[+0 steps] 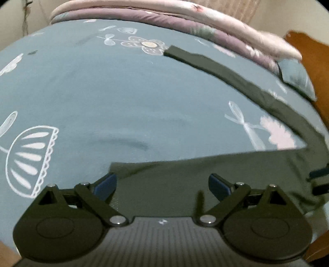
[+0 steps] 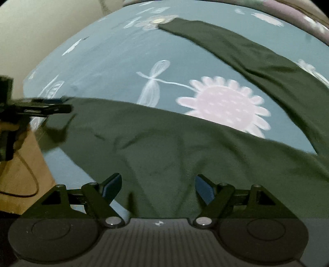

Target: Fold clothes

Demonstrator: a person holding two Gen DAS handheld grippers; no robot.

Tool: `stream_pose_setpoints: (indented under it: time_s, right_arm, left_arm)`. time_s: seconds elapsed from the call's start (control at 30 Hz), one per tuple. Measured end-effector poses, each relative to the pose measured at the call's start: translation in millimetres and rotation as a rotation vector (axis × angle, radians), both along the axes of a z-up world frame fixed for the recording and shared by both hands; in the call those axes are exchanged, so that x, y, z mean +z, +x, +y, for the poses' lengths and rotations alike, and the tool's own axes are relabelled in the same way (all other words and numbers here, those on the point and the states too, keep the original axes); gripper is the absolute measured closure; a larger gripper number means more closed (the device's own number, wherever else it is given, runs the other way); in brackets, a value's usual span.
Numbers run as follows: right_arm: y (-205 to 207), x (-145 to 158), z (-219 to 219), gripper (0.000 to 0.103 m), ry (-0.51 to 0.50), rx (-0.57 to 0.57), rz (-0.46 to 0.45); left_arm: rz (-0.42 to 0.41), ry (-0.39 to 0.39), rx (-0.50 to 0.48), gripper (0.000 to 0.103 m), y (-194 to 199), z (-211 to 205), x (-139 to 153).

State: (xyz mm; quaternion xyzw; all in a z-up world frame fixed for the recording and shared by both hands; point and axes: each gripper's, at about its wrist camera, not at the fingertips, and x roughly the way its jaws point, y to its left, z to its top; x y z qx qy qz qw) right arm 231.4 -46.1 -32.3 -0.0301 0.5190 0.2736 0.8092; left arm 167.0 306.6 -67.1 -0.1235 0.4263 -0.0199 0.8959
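Dark green garment (image 2: pixel 185 147) lies spread on a bed sheet (image 1: pixel 102 102), grey-blue with white and pink flower prints. Body of the garment sits at the near edge of the bed; one long sleeve (image 2: pixel 246 57) runs away to the far side, its cuff ending by a printed flower. Folded quilts (image 1: pixel 185 18) stacked at the far end, clear of the work.

Left gripper (image 1: pixel 162 184): fingers spread wide, nothing between them, hovering over the garment's near left corner. From the right wrist view it shows side-on at the left edge of the cloth, and that view does not settle whether it touches the fabric.

Right gripper (image 2: pixel 158 184): fingers spread wide, over the middle of the body where the cloth puckers into soft creases. Nothing pinched.

Step in hand, by my reading: picking grip points for the first fold. To do it well, pinch single-layer fabric at the hem or shoulder edge, not the bunched middle. Take the bed sheet along and the fold drags. The sleeve wants bringing across the body first; lift it low and lay it flat so the creases do not get folded in.
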Motion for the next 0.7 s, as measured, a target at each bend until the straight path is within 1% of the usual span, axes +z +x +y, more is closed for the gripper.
stream_pose_setpoints:
  time_s: [0.13,0.17,0.23,0.27,0.3,0.33,0.37,0.4,0.43,0.47,0.53,0.63,0.67,0.7]
  right_arm:
    - [0.0,4.3,-22.4,0.02,-0.006,-0.083,-0.022]
    - [-0.4,5.2,-26.1,0.02,-0.015,-0.099,-0.031]
    - [-2.5,5.5,-33.1,0.02,-0.06,-0.13,-0.061]
    - [-4.3,5.2,-37.0,0.02,-0.084,-0.141,-0.072]
    - [-7.2,4.4,-42.0,0.02,-0.111,-0.152,-0.079]
    - [-10.9,3.7,-47.2,0.02,-0.141,-0.164,-0.087]
    - [-15.4,2.3,-53.9,0.02,-0.174,-0.178,-0.092]
    - [-20.0,0.7,-61.1,0.02,-0.208,-0.193,-0.094]
    - [-24.6,-0.8,-68.3,0.02,-0.242,-0.208,-0.096]
    - [-27.7,-3.0,-76.0,0.02,-0.256,-0.233,-0.094]
    - [-32.9,-7.7,-91.9,0.02,-0.271,-0.29,-0.086]
    - [-36.2,-14.9,-108.9,0.02,-0.272,-0.364,-0.091]
    - [-35.0,-18.2,-111.7,0.02,-0.27,-0.379,-0.096]
    - [-33.1,-22.0,-112.9,0.02,-0.27,-0.381,-0.097]
  left_arm:
    - [-0.048,0.009,-0.095,0.007,-4.4,-24.8,7.3]
    - [-0.047,0.014,-0.116,0.007,-4.2,-30.8,4.7]
    - [-0.005,0.041,-0.126,0.007,-2.5,-41.9,-7.0]
    - [0.013,0.078,-0.118,0.008,-3.1,-44.2,-13.5]
    - [0.0,0.139,-0.119,0.007,-7.5,-45.4,-15.6]
    - [0.014,0.219,-0.107,0.007,-9.9,-47.1,-15.6]
    - [0.04,0.272,-0.086,0.008,-10.9,-47.1,-13.7]
    - [0.037,0.264,-0.087,0.009,-13.9,-45.9,-8.2]
    - [0.026,0.228,-0.104,0.009,-14.8,-47.0,-1.4]
    - [0.007,0.186,-0.133,0.008,-13.8,-52.6,5.2]
    - [-0.028,0.095,-0.222,0.007,-12.4,-70.6,14.5]
    - [-0.074,-0.065,-0.443,0.007,-8.1,-116.3,18.3]
    - [-0.076,-0.119,-0.516,0.007,-6.1,-131.9,16.2]
    - [-0.07,-0.153,-0.577,0.007,-4.3,-145.8,12.8]
